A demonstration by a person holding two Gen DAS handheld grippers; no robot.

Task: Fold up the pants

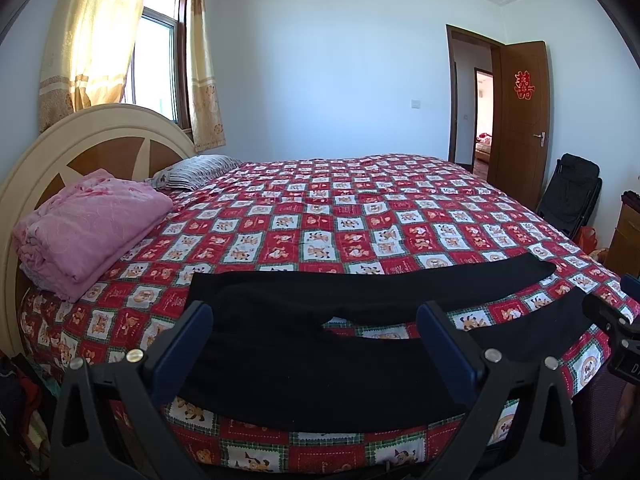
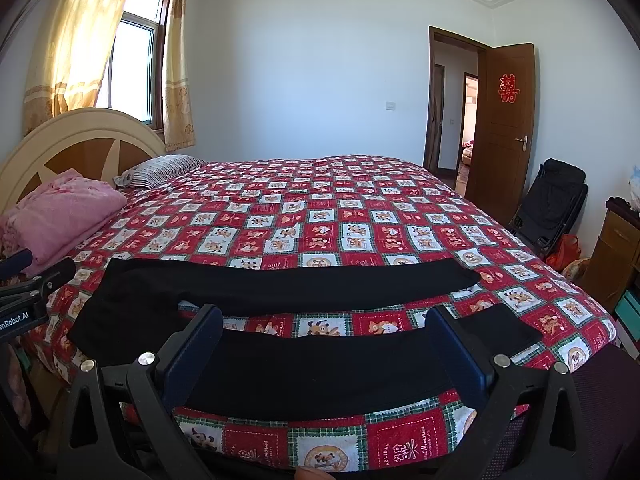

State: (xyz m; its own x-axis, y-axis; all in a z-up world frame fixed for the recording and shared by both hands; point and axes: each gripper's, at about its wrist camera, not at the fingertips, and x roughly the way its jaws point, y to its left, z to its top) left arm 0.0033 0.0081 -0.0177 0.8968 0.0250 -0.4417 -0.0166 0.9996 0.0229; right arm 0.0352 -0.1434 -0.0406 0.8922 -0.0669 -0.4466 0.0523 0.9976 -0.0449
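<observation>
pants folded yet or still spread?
Spread. The black pants lie flat on the bed, both legs apart with quilt showing between them.

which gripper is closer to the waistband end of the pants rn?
Left. The left gripper hovers open over the pants near the waistband end, toward the headboard. The right gripper, also open, sits further down the near leg toward the cuffs.
</observation>
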